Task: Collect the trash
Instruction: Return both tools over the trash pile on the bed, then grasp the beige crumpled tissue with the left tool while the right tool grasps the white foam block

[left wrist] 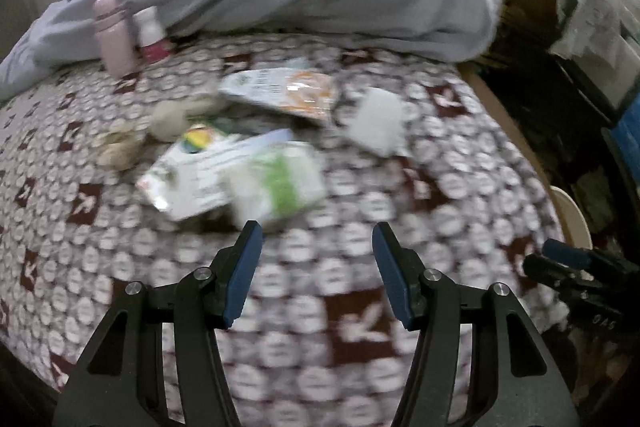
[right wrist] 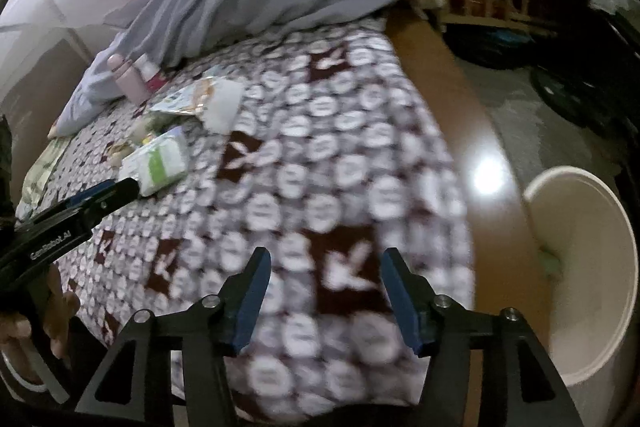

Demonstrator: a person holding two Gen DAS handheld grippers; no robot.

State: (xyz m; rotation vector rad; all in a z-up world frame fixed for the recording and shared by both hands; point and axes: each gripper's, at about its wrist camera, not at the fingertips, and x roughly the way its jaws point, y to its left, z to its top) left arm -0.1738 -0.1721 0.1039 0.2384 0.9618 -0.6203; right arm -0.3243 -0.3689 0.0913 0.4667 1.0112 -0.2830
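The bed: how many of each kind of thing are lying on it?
Bottles: 2, a pink bottle and a white bottle
Packets: 3, one orange, one white, one green-striped
White tissue: 1
Crumpled beige wads: 2
Total: 8

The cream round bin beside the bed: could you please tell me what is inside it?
In the right wrist view, the cream round bin holds a small pale green scrap against its near wall. The wooden bed edge covers that side, and the bottom is not visible.
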